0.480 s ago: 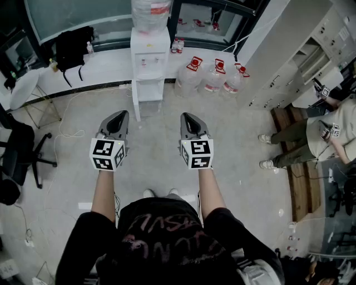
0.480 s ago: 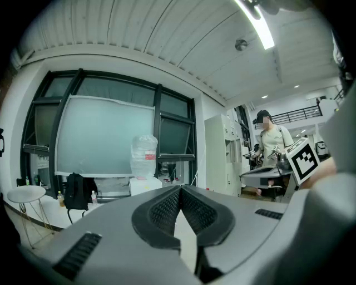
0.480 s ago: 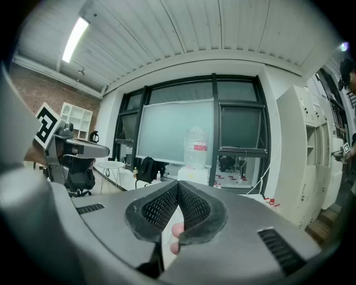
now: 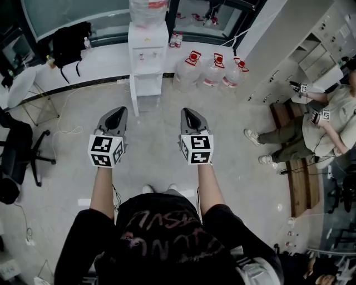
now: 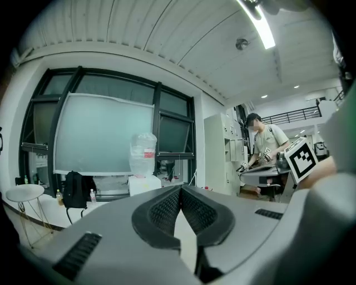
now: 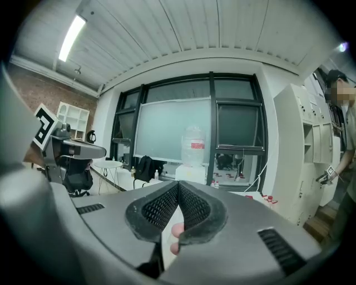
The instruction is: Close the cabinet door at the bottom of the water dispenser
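Both claws are closed w/ nothing in them. The left gripper and right gripper are held out side by side, approx. level. In each gripper view the ribbed black pads meet at the tips. Neither touches anything.

The water dispenser stands well ahead of us, against the low white ledge under the window, w/ a clear bottle upside down on top. The cabinet door is at the btm of the unit, facing us. It seems to hang ajar on the left side, but it's too small in the head view to be sure.

Handling, as we judge it: a thin white panel, prob. plastic or painted sheet metal, so light, stiff and hinged on one side. It should swing w/ a gentle push. The face looks smooth, so pads could slide, and there's no need to grip. We'd press the closed tips flat on the outer face near the free edge, away from the hinge, and follow the arc till it seats. The unit is tall, narrow and carries the bottle up top, so a hard shove could rock it.

Other textures: the dispenser is boxy and white, and the bottle is translucent w/ a red label. Round clear water jugs w/ red caps sit on the floor just right of it. The floor is pale, smooth and hard. A soft black backpack slumps on the ledge.
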The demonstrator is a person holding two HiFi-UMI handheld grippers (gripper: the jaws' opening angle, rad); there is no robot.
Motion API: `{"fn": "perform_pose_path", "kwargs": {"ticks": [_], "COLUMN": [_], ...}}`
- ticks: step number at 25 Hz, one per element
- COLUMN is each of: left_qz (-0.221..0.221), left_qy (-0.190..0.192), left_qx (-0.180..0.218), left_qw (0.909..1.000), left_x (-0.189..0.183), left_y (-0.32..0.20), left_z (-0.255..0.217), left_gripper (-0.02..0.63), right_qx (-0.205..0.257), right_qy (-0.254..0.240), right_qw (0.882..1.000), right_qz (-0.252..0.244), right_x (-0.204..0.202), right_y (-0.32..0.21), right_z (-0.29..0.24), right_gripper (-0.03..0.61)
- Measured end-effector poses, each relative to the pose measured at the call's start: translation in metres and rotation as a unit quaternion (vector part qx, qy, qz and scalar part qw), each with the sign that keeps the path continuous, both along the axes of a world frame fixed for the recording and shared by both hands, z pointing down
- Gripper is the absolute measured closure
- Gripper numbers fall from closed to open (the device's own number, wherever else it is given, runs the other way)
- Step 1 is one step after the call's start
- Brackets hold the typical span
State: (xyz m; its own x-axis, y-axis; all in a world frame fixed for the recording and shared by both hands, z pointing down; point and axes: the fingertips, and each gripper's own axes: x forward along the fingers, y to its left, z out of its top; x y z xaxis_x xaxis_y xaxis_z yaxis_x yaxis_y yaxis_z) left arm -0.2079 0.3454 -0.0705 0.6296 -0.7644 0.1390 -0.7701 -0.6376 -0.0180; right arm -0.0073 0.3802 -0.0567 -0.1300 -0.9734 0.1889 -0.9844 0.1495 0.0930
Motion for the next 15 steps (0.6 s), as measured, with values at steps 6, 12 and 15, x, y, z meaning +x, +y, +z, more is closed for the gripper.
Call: {"fn": "perform_pose_path", "kwargs": {"ticks": [6, 12, 15], "left_qz": [-0.004, -0.007, -0.008], "left_qy": [0.001, -0.003, -0.006], "left_qx": [-0.011, -0.022, -0.031], "left_qw": [0.9999, 0.9997, 0.9995], "left_x": [-0.011, -0.025, -0.026], "left_y": [-0.009, -0.02, -0.033], "left_z": [0.008, 0.026, 0.036], "left_gripper": [0.598, 0.598, 0.598], "right_qx": [0.0, -0.002, -0.004], "right_qy": [-0.002, -0.002, 0.002], "right_qw": [1.0, 1.0, 1.0], "right_qz": [-0.002, 0.002, 0.005], "right_x": [-0.007, -0.013, -0.011], "right_y": [-0.01, -0.024, -0.04], "right_z": [0.003, 0.013, 0.018], "right_gripper": [0.566, 0.566, 0.566]}}
